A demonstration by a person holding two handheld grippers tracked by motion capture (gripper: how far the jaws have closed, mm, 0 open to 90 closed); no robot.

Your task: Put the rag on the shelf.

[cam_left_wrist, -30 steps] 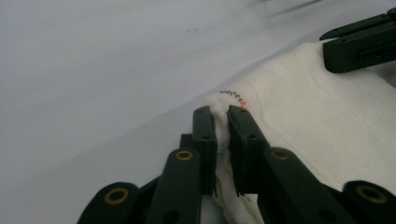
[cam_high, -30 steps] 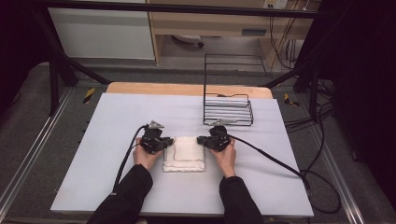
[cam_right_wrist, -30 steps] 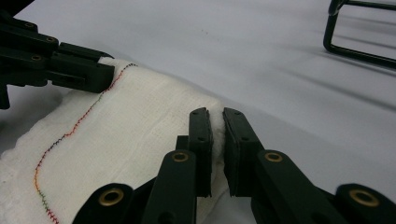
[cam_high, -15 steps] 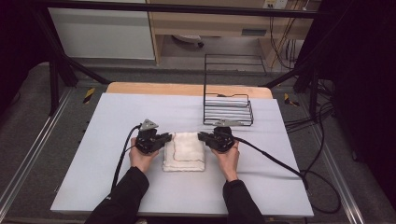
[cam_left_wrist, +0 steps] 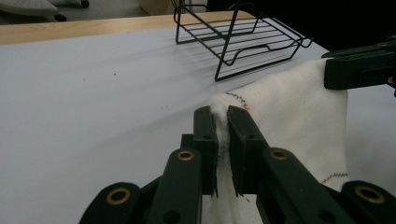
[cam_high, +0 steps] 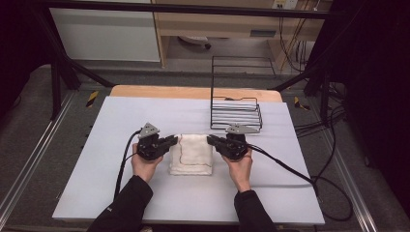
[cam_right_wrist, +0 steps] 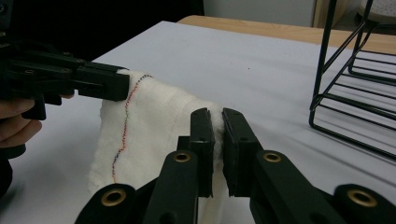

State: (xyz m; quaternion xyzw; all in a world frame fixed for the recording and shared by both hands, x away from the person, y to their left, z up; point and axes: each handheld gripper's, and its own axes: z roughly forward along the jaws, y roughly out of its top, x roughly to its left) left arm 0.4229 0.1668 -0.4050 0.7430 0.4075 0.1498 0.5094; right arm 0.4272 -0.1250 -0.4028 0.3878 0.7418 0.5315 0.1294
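A white folded cloth (cam_high: 192, 154) with coloured stitching lies on the white table top (cam_high: 121, 121), its far edge lifted. My left gripper (cam_high: 172, 141) is shut on the cloth's far left corner (cam_left_wrist: 223, 116). My right gripper (cam_high: 212, 140) is shut on the far right corner (cam_right_wrist: 215, 116). In the left gripper view the right gripper (cam_left_wrist: 359, 70) pinches the cloth (cam_left_wrist: 289, 112) at upper right. In the right gripper view the left gripper (cam_right_wrist: 93, 81) holds the cloth (cam_right_wrist: 154, 121) at left. The near part of the cloth rests on the table.
A black wire rack (cam_high: 236, 113) stands just beyond the right gripper, seen also as a wire rack (cam_left_wrist: 243, 39) and a wire rack (cam_right_wrist: 355, 84) close by. Cables (cam_high: 290, 169) trail right and left over the table. A wooden table edge (cam_high: 159, 92) runs behind.
Both grippers have moved away from me by a little, drawing the cloth's far edge up and forward. The grip on both corners is unchanged.
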